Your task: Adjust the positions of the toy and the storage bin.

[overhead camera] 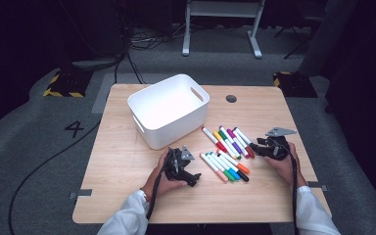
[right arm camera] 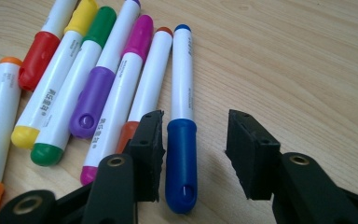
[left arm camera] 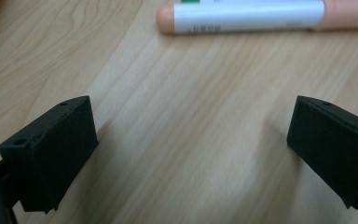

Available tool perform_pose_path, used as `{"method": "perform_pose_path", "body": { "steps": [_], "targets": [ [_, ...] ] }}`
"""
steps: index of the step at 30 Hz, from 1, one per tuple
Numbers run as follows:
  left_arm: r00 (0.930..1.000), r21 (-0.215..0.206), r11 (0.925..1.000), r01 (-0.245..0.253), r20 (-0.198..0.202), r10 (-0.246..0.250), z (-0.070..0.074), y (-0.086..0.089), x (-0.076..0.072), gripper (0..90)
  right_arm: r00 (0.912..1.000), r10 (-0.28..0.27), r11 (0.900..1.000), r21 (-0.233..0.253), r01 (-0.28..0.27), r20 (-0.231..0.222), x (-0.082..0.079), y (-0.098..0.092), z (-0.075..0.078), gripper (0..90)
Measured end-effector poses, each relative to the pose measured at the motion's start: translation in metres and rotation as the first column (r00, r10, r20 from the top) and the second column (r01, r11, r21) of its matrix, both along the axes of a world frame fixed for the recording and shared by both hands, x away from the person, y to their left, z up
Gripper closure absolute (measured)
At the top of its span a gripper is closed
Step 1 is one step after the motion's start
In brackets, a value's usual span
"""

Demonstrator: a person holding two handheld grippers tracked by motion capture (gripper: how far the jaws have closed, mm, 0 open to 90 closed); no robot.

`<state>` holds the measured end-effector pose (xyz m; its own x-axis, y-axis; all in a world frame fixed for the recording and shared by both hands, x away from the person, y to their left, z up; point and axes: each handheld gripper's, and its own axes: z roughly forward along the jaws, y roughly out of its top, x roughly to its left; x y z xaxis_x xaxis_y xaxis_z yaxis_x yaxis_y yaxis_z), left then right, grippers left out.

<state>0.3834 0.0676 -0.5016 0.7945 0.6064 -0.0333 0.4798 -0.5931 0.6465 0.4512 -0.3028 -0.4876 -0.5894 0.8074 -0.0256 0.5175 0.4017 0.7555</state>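
Two rows of coloured markers lie on the wooden table [overhead camera: 127, 161], an upper row [overhead camera: 227, 141] and a lower row [overhead camera: 223, 167]. My right gripper [overhead camera: 255, 147] [right arm camera: 193, 140] is open at the right end of the upper row. Its jaws straddle the cap end of a blue marker [right arm camera: 182, 98], which lies flat on the table close to the left jaw. Purple, magenta, green, yellow and red markers lie beside it. My left gripper [overhead camera: 192, 177] [left arm camera: 191, 135] is open just above bare wood, a short way from a peach-capped marker [left arm camera: 247, 16] [overhead camera: 214, 169], the leftmost of the lower row.
A white plastic bin [overhead camera: 169, 110] with handle slots stands at the back left of the table. A dark round grommet [overhead camera: 231, 98] sits near the far edge. Cables trail from both grippers toward the front edge.
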Motion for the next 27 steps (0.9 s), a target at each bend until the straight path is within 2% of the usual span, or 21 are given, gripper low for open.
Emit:
{"method": "perform_pose_path", "body": {
  "steps": [1,2,4,6,8,9,10,11,14,15,17,20,21,22,23,27],
  "targets": [
    [0.9999,0.005,1.0000,0.004,0.010,-0.004,0.002,0.005,-0.002,9.0,1.0000,-0.003,1.000,0.000,0.003,-0.006,0.001,-0.001,-0.001,56.2],
    [0.9999,-0.008,0.9999,0.008,0.007,-0.008,0.003,0.009,-0.004,9.0,1.0000,-0.003,1.000,0.000,0.003,-0.006,0.001,-0.001,-0.001,56.2],
    [0.9998,-0.014,0.9997,0.018,0.011,-0.018,0.006,0.014,-0.007,20.5,0.9999,-0.005,1.000,0.000,0.005,-0.012,0.001,-0.001,-0.002,56.2],
    [0.9996,-0.010,0.9999,0.012,0.026,-0.012,0.009,0.020,-0.010,14.5,0.9998,-0.006,1.000,0.009,0.006,-0.020,0.001,-0.001,-0.004,56.1],
    [0.9994,-0.038,0.9991,0.020,0.030,-0.019,0.013,0.026,-0.012,18.6,0.9998,-0.004,1.000,0.009,0.004,-0.022,0.001,0.000,-0.004,56.2],
    [0.9991,-0.040,0.9991,0.013,0.041,-0.012,0.017,0.029,-0.013,16.0,0.9998,-0.002,1.000,0.010,0.003,-0.019,0.001,0.002,-0.004,56.3],
    [0.9978,-0.051,0.9986,0.014,0.065,-0.010,0.022,0.033,-0.015,16.0,0.9998,-0.002,1.000,0.010,0.003,-0.019,0.001,0.002,-0.004,56.3],
    [0.9976,-0.066,0.9977,0.014,0.068,-0.009,0.025,0.035,-0.017,17.6,0.9999,-0.001,1.000,0.005,0.001,-0.014,0.000,0.002,-0.004,56.3],
    [0.9920,-0.101,0.9949,0.001,0.126,0.012,0.042,0.047,-0.024,17.2,0.9999,0.004,1.000,0.007,-0.004,-0.011,0.000,0.001,-0.004,56.0],
    [0.9872,-0.125,0.9921,-0.013,0.156,0.033,0.051,0.052,-0.027,17.1,0.9999,0.003,1.000,0.012,-0.003,-0.015,0.000,0.000,-0.004,55.9],
    [0.9851,-0.138,0.9903,-0.015,0.168,0.038,0.055,0.055,-0.028,17.2,0.9999,0.001,1.000,0.018,-0.001,-0.017,-0.001,0.000,-0.005,56.0],
    [0.9727,-0.174,0.9841,-0.034,0.220,0.072,0.072,0.065,-0.033,17.8,0.9998,0.000,1.000,0.021,0.000,-0.018,-0.002,-0.002,-0.007,56.0],
    [0.9634,-0.211,0.9764,-0.048,0.248,0.100,0.085,0.074,-0.037,18.4,0.9998,0.000,1.000,0.024,0.000,-0.022,-0.003,-0.003,-0.009,55.7],
    [0.9634,-0.211,0.9764,-0.048,0.248,0.100,0.085,0.074,-0.037,18.5,0.9998,0.000,1.000,0.024,0.000,-0.022,-0.003,-0.003,-0.009,55.7],
    [0.9595,-0.222,0.9736,-0.054,0.259,0.112,0.090,0.076,-0.038,18.5,0.9997,0.001,1.000,0.022,0.000,-0.025,-0.003,-0.003,-0.009,55.4],
    [0.9268,-0.231,0.9683,-0.096,0.334,0.171,0.114,0.088,-0.038,19.6,0.9997,0.005,1.000,0.026,-0.004,-0.025,-0.003,-0.003,-0.010,55.4]
  ]
}}
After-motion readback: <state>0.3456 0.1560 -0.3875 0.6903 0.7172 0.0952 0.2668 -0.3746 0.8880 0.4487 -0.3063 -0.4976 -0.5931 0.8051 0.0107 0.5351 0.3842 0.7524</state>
